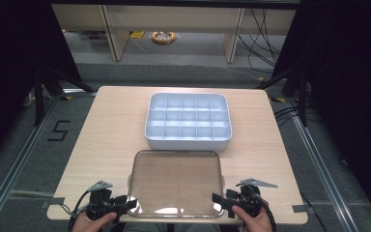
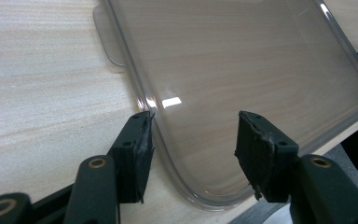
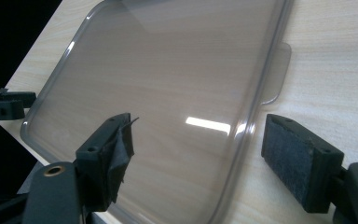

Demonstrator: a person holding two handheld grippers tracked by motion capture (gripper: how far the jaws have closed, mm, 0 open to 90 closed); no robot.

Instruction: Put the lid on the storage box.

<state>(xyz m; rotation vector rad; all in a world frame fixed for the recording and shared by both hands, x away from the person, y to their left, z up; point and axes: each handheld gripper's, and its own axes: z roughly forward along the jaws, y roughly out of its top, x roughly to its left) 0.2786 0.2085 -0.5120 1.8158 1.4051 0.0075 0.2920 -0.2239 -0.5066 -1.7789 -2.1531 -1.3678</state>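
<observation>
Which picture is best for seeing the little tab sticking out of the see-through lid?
The right gripper view: the lid's side tab shows whole and close against the wood. The left gripper view shows another tab cut off by the picture's top edge. In the high view the tabs are too small to make out.

Clear lid point(image 3: 168, 79) on wooden table point(image 3: 335, 60), right hand-held gripper point(image 3: 198, 154) open astride its rim

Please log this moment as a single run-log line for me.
stage: reaching for clear lid | left gripper: open, straddling lid's rim | right gripper: open, straddling rim | divided tray: uncovered
</observation>
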